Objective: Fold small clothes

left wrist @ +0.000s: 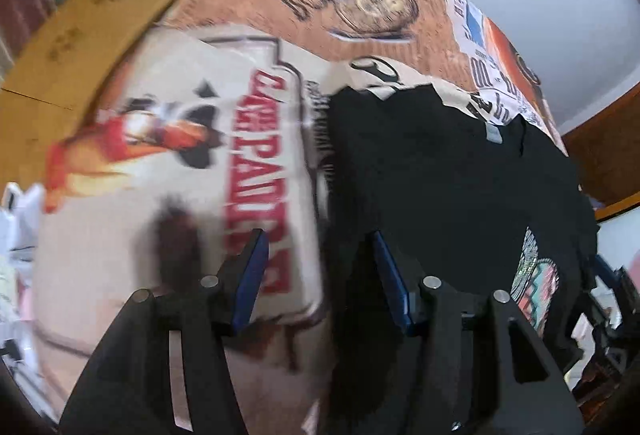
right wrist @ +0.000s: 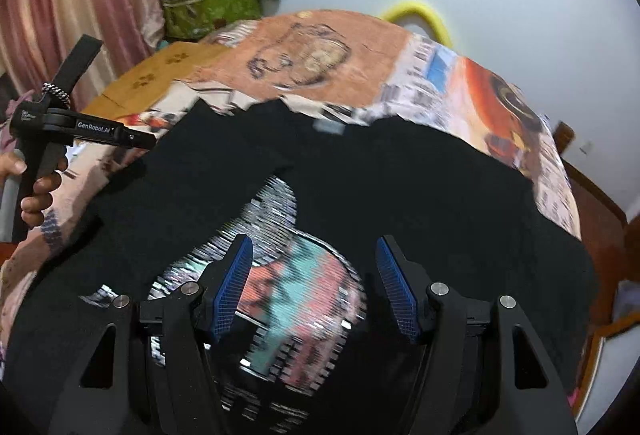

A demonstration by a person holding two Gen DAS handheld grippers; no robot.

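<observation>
A small black T-shirt (right wrist: 420, 195) with a round, colourful front print (right wrist: 296, 299) lies spread on a printed bedsheet (right wrist: 340, 75). My right gripper (right wrist: 314, 247) is open and empty, hovering above the print. My left gripper (left wrist: 318, 239) is open and empty over the shirt's left edge (left wrist: 420, 175), with the sheet's red lettering (left wrist: 252, 163) under its left finger. The left gripper's body (right wrist: 80, 127) shows at the left of the right wrist view, held in a hand. The right gripper (left wrist: 608, 283) shows at the shirt's right edge in the left wrist view.
A flat cardboard sheet (left wrist: 80, 43) lies at the bed's far left. A green bag (right wrist: 212, 11) piled with clutter stands by the curtain. A yellow ring (right wrist: 424, 15) leans behind the bed against the white wall. A wooden bed frame (right wrist: 600, 211) runs along the right.
</observation>
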